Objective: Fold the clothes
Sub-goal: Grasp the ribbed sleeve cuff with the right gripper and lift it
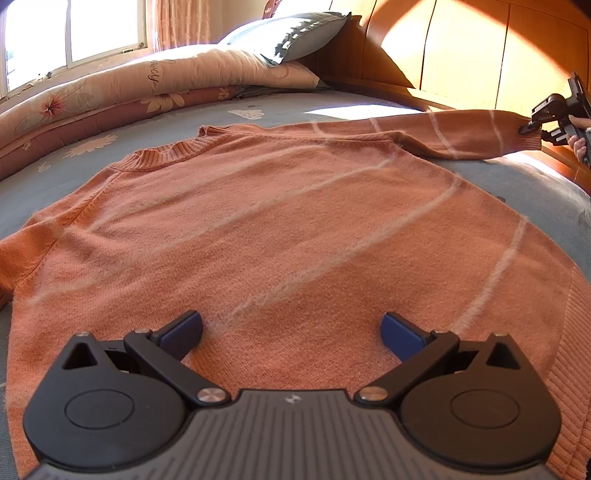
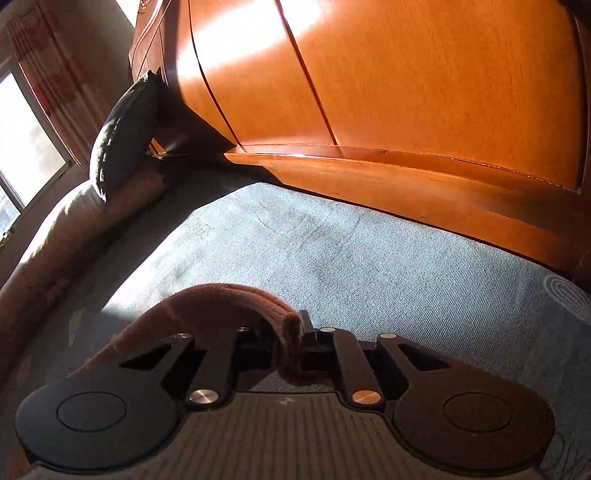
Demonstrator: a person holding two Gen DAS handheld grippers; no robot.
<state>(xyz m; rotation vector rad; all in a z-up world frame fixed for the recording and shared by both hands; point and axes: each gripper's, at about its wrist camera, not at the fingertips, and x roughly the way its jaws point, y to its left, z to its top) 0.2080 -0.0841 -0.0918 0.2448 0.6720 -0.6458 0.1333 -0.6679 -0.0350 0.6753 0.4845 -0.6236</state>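
An orange knit sweater (image 1: 258,221) with thin pale stripes lies flat on the blue-grey bed sheet (image 1: 280,107), collar toward the far left. My left gripper (image 1: 291,332) is open and empty, low over the sweater's lower body. The sweater's right sleeve (image 1: 461,133) is stretched out to the far right. My right gripper (image 1: 532,127) is shut on the sleeve's cuff and holds it off the bed. In the right wrist view the cuff (image 2: 288,343) is pinched between the closed fingers of the right gripper (image 2: 299,339), over the sheet (image 2: 332,251).
A folded floral quilt (image 1: 110,92) and a grey pillow (image 1: 288,33) lie at the far side of the bed. A wooden headboard (image 1: 480,48) runs along the right edge and shows close ahead in the right wrist view (image 2: 406,92). A window (image 1: 55,37) is at the back left.
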